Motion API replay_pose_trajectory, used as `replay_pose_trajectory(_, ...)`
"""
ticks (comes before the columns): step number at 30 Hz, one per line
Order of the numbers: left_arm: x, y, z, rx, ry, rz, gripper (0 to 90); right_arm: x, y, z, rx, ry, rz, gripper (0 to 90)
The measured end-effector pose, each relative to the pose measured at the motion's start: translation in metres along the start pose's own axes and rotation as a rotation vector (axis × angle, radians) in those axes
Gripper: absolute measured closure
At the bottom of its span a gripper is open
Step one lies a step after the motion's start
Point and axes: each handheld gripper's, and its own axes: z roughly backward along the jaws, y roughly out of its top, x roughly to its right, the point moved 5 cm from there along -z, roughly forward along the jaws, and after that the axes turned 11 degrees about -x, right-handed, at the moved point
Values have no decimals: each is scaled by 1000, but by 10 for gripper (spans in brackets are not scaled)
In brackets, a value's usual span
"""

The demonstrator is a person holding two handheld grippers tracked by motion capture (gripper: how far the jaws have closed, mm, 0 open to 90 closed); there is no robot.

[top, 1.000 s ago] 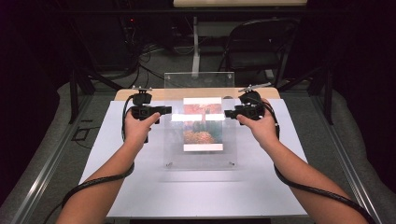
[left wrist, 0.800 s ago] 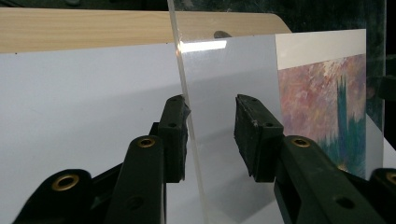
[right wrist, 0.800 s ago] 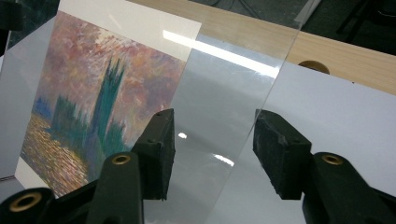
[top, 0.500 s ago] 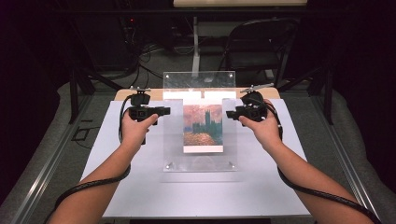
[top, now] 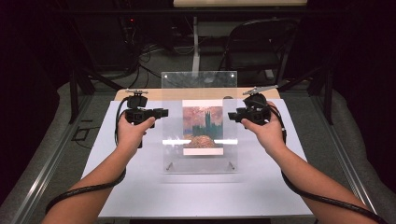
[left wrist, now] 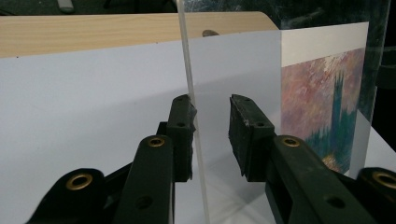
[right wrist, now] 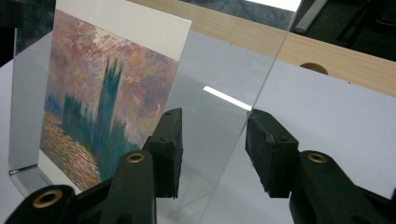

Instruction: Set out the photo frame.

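A clear acrylic sheet [top: 201, 84] stands tilted on the white table cover, with a painted print [top: 202, 126] of a tower at sunset behind it. My left gripper [top: 163, 112] is at the sheet's left edge and my right gripper [top: 229, 115] at its right edge. In the left gripper view the sheet's edge [left wrist: 187, 70] runs between the jaws of the left gripper [left wrist: 210, 121], close against the left pad with a gap to the right pad. In the right gripper view the sheet [right wrist: 224, 107] passes between the jaws of the right gripper [right wrist: 212, 135], and the left pad stands off it. Both pairs of jaws have just been closing around the sheet.
The white cover [top: 140, 196] lies over a wooden table [top: 154, 94]. Two small metal standoffs [top: 169, 165] sit at the frame's near corners. A dark chair [top: 261, 42] and cables stand behind the table. Grey floor runs along both sides.
The sheet has tipped, and the bright glare band has slid from the top of the print to its lower part. Both hands have shifted slightly with it.
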Motion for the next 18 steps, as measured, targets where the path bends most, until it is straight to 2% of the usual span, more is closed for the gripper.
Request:
replay_pose_trajectory(7, 9, -8, 10, 13, 17, -4, 727, -6, -6, 10, 20, 7, -14, 605)
replay_pose_trajectory(11, 15, -15, 18, 29, 15, -21, 737, -11, -13, 18, 52, -8, -37, 678)
replay_pose_trajectory(18, 23, -27, 27, 60, 14, -45, 742, -20, -22, 29, 72, -31, -24, 704)
